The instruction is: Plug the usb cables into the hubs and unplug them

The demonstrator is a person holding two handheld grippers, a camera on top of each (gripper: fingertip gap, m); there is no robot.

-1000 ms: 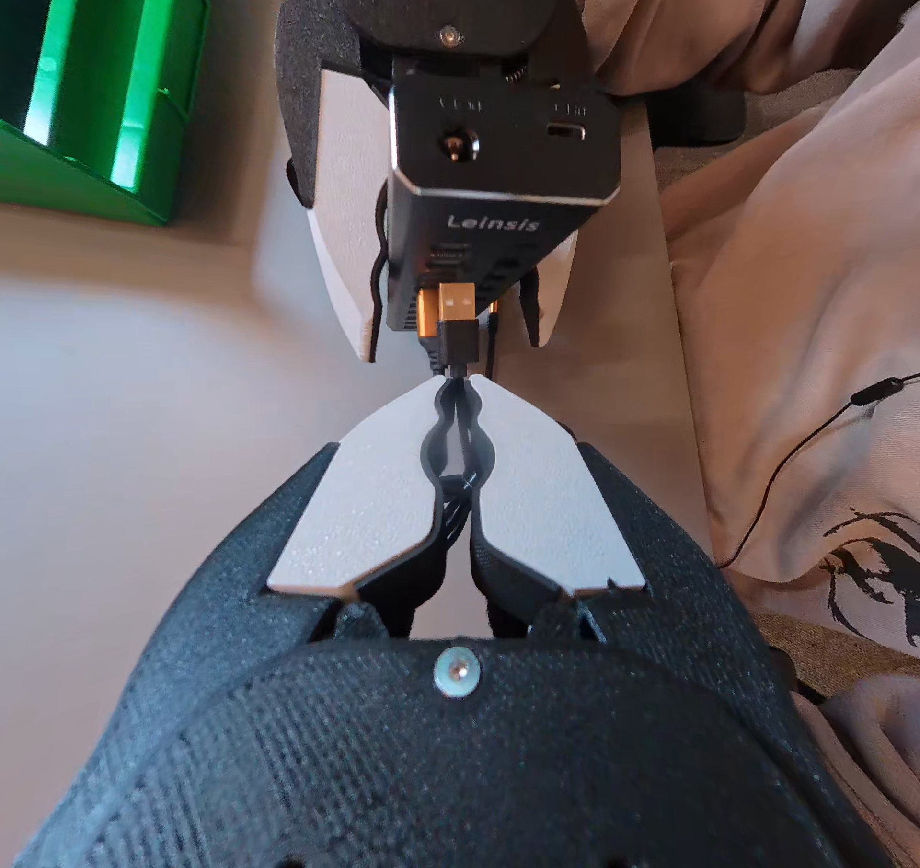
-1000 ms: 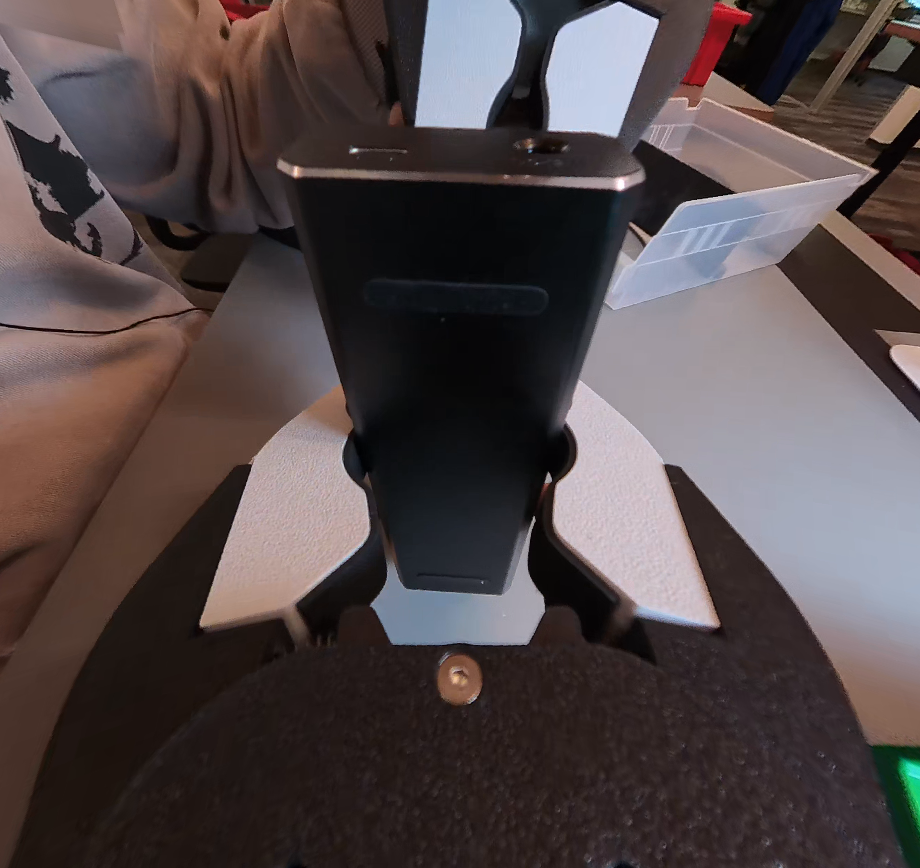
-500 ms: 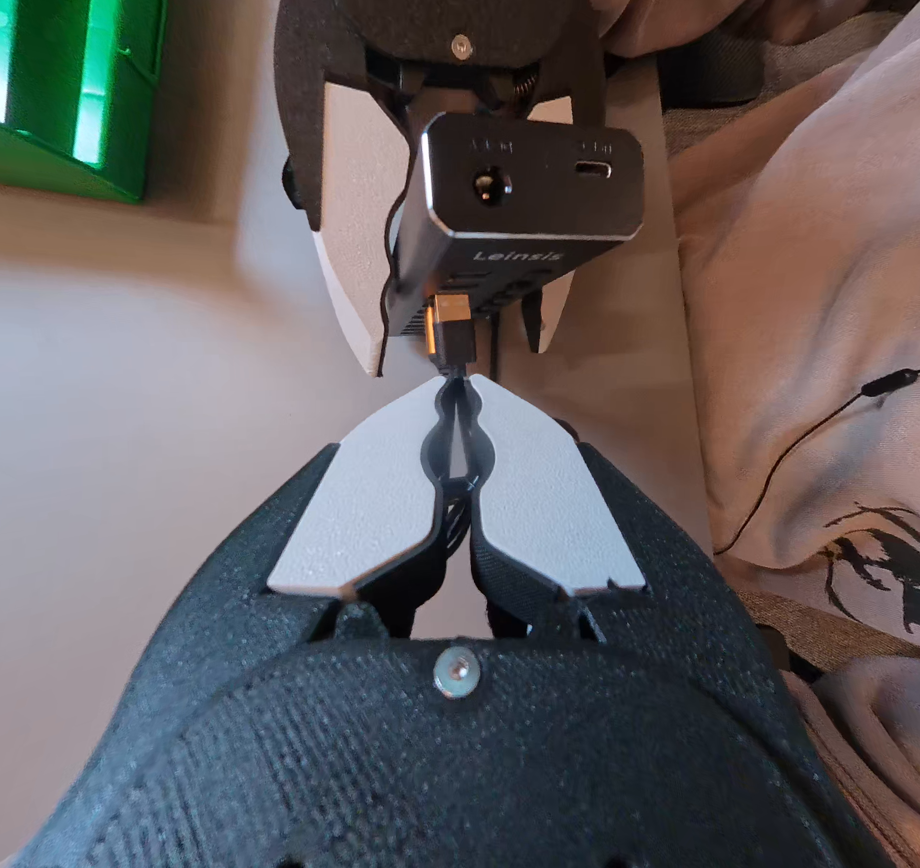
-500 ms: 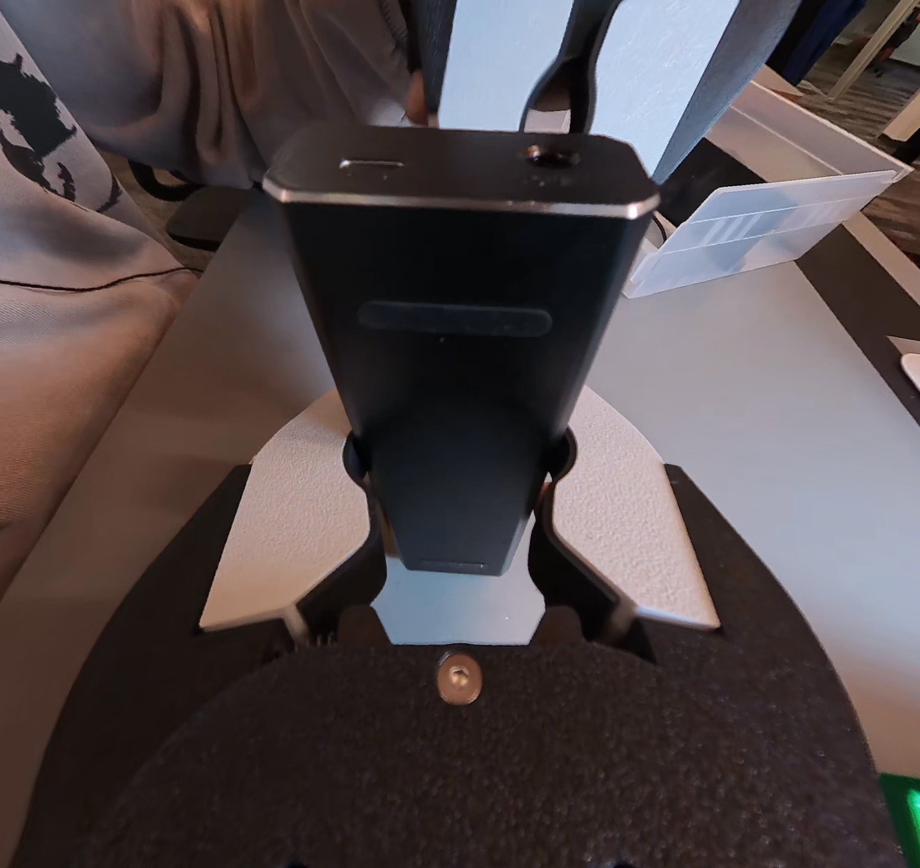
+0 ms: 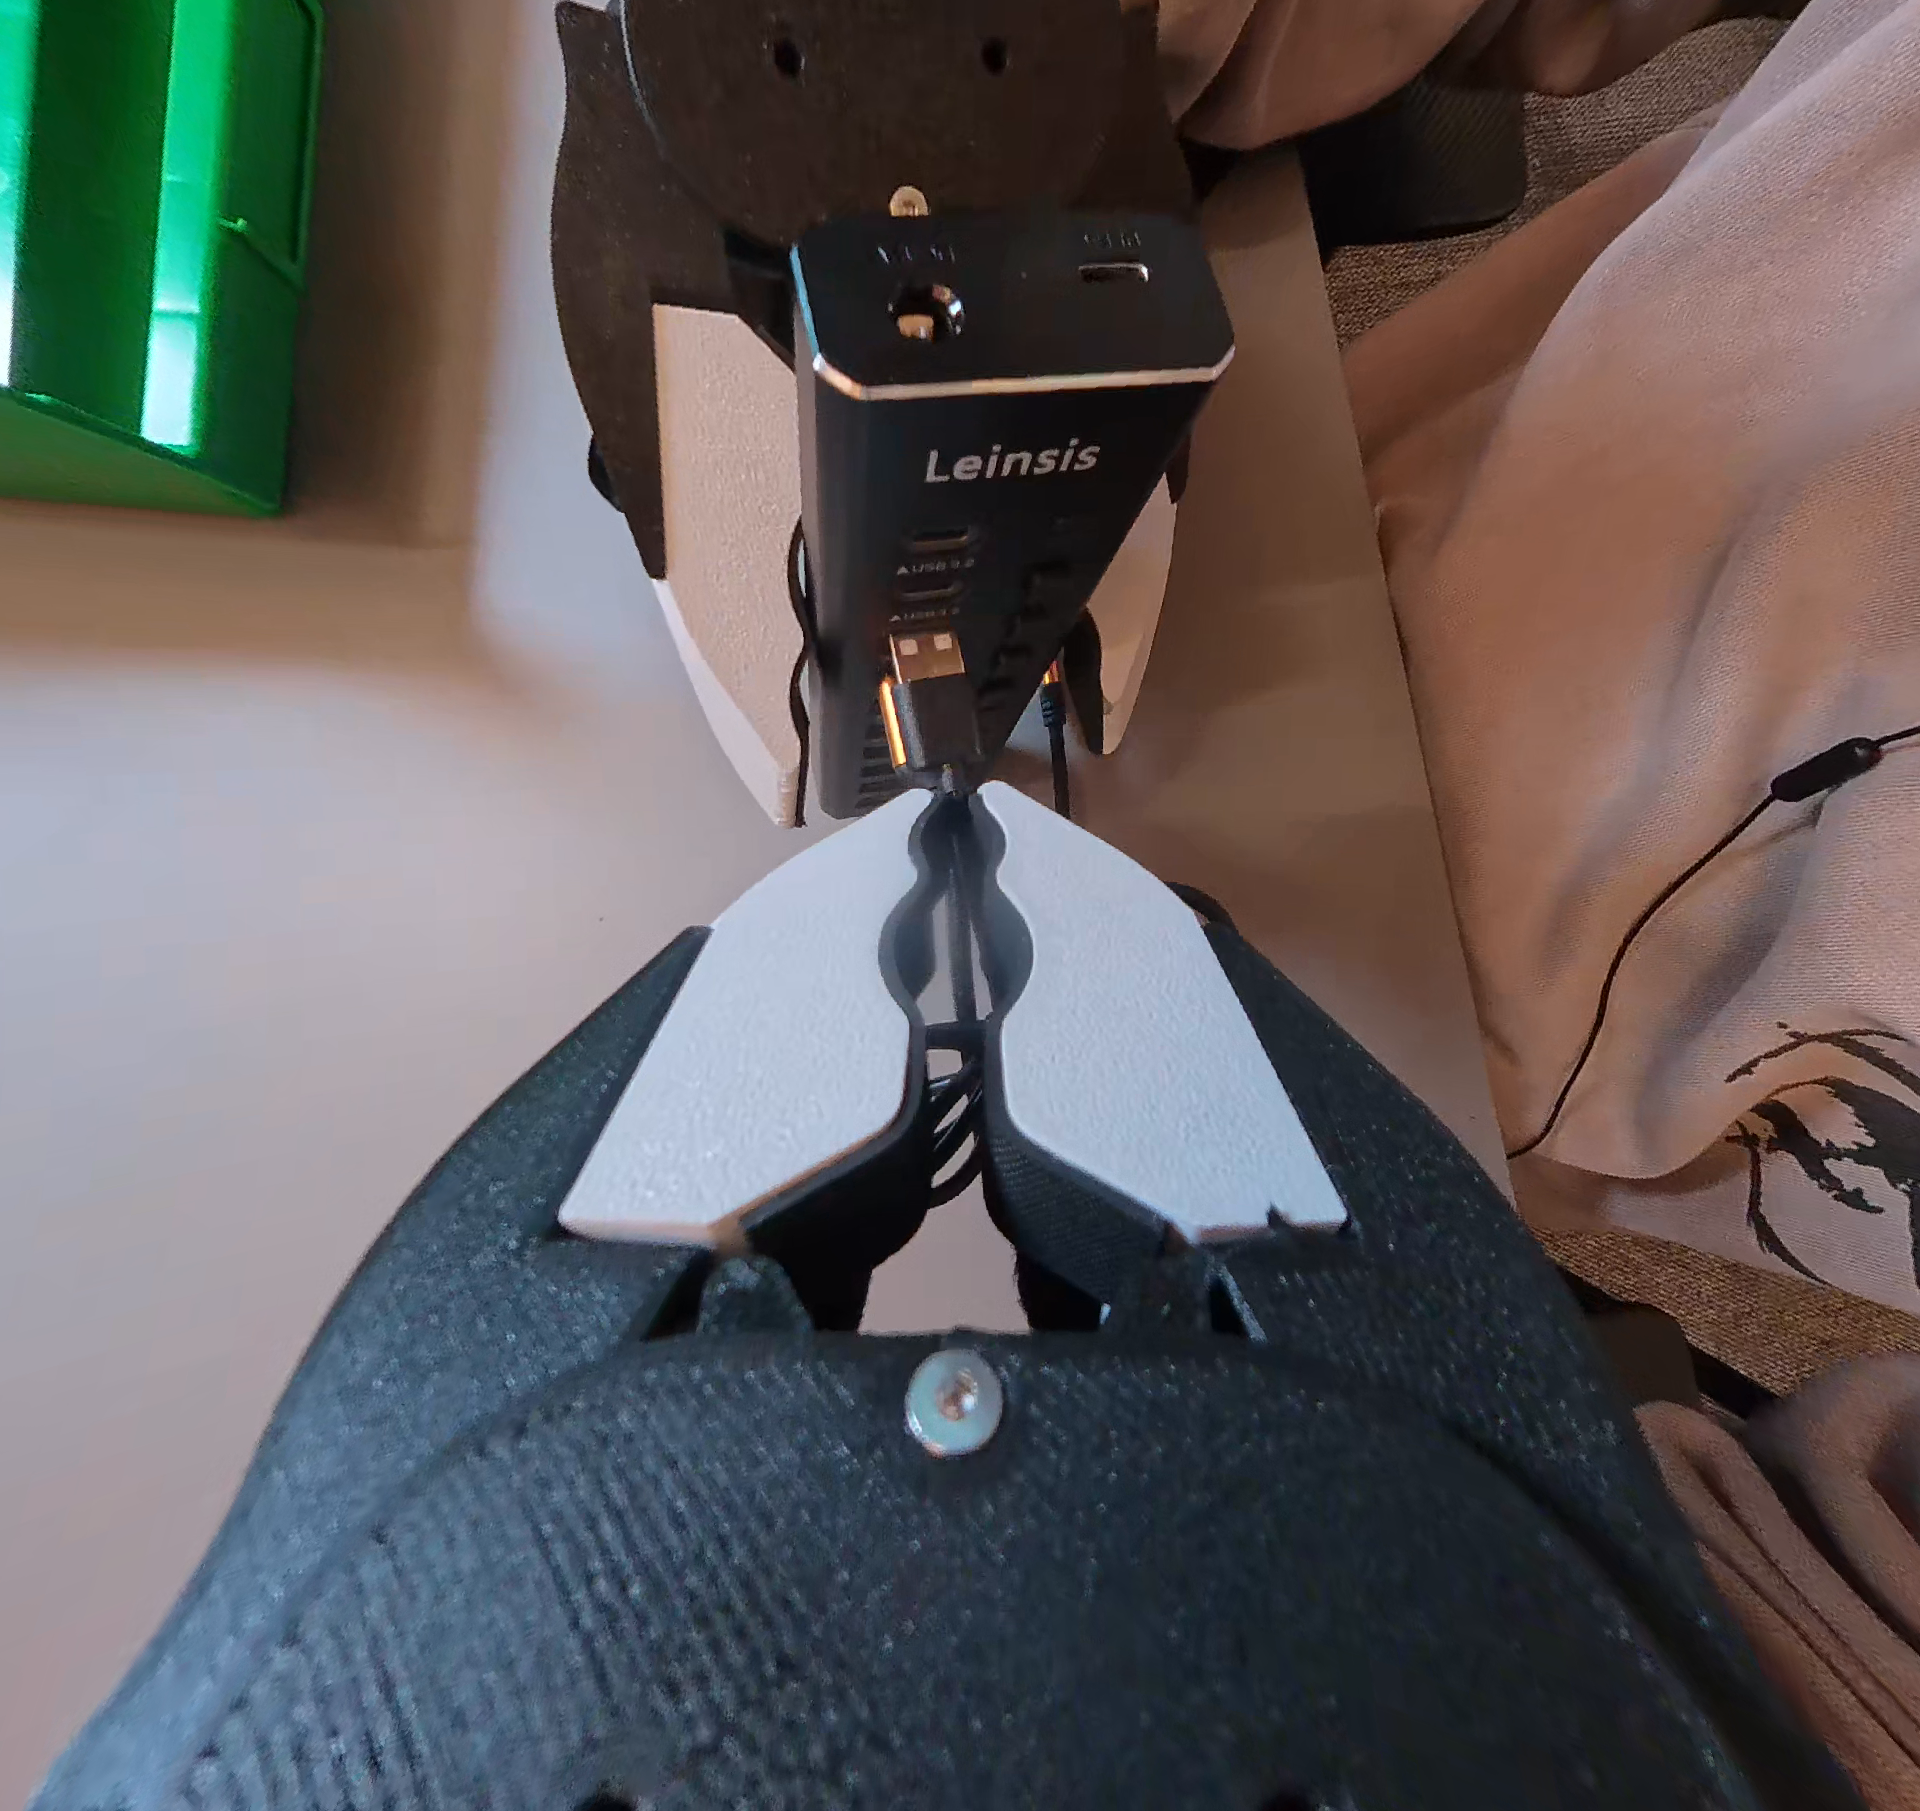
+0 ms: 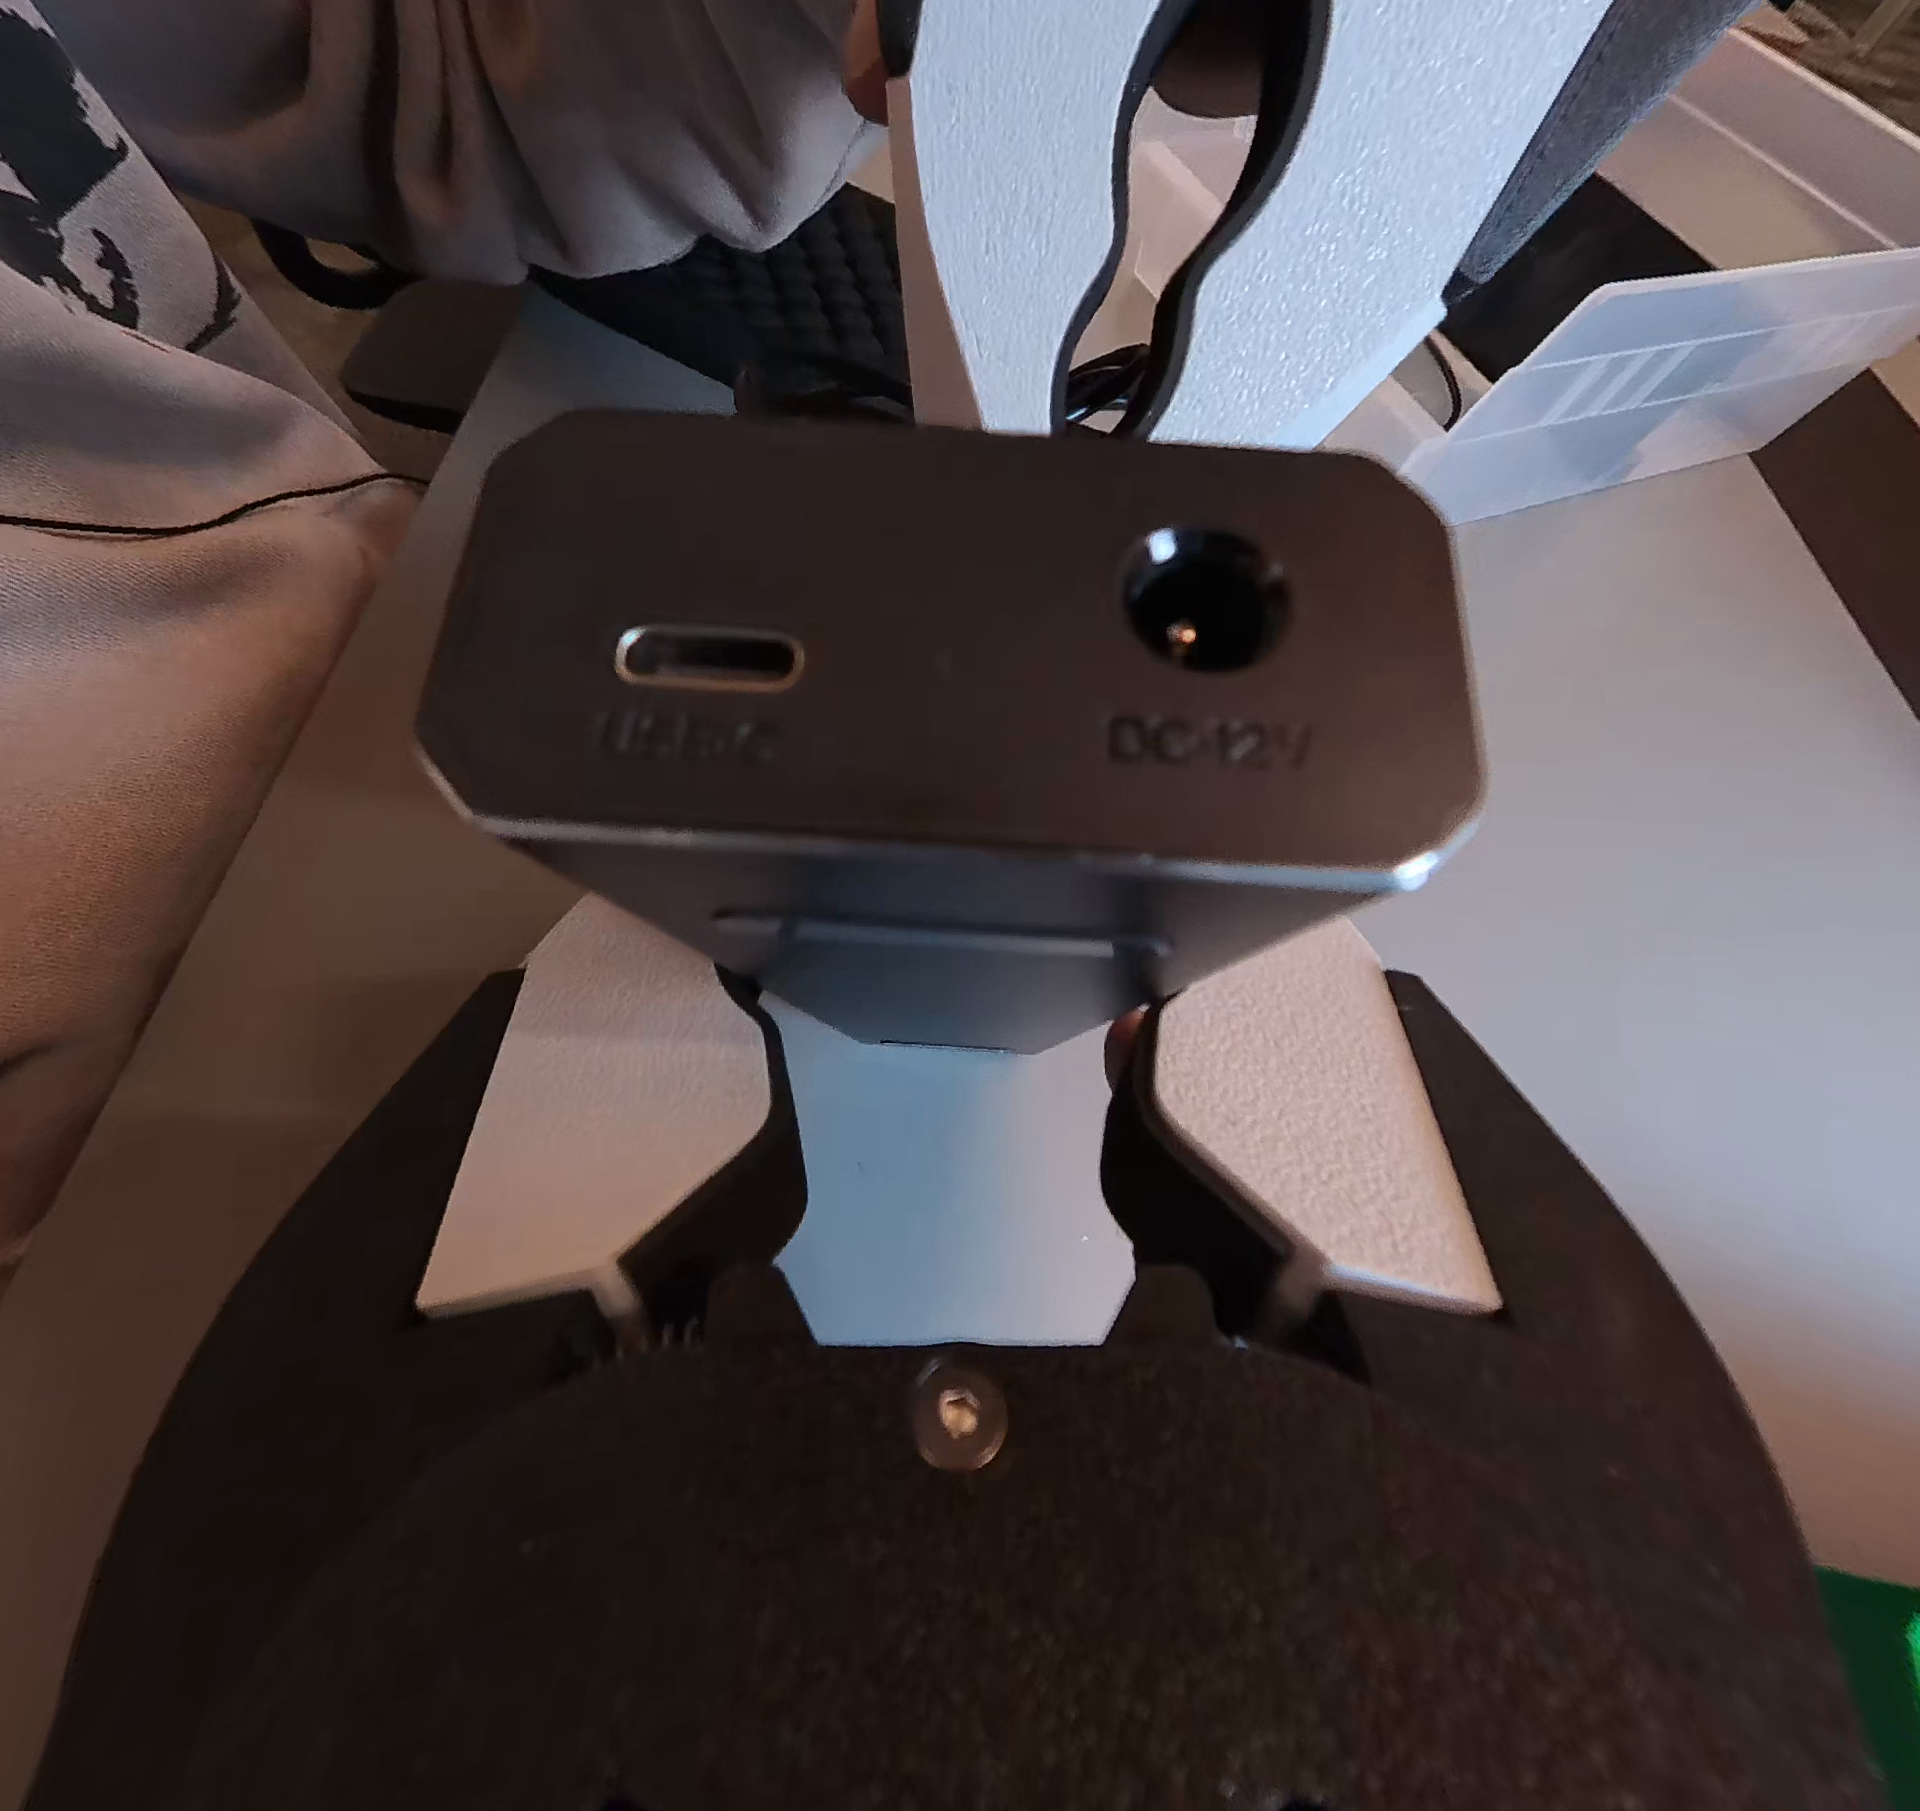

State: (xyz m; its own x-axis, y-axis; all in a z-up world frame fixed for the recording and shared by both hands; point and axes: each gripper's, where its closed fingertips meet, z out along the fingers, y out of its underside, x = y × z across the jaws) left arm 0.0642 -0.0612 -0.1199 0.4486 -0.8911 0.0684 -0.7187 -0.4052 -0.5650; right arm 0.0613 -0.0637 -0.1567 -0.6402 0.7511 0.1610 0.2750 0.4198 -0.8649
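Note:
In the left wrist view my left gripper (image 5: 951, 797) is shut on the thin black usb cable (image 5: 954, 930) just behind its plug (image 5: 928, 696). The plug's bare metal tip lies against the port side of the black hub (image 5: 1003, 473); I cannot tell if it is seated. My right gripper (image 6: 956, 992) is shut on the hub (image 6: 935, 660) and holds it above the table, its end face with two sockets turned to that camera. The right gripper's white fingers (image 5: 717, 566) flank the hub. The left gripper (image 6: 1117, 379) shows just beyond the hub.
A green box (image 5: 156, 203) stands on the pale table (image 5: 260, 930) at the far left. A clear plastic bin (image 6: 1662, 379) sits on the table (image 6: 1662, 826) at the right. A person's light sleeve and clothing (image 5: 1662, 618) fill the right side. My left and right fingertips are right by each other.
The hub has tilted, so its end face now turns toward the right wrist camera and its port side toward the left one. Both grippers keep their hold.

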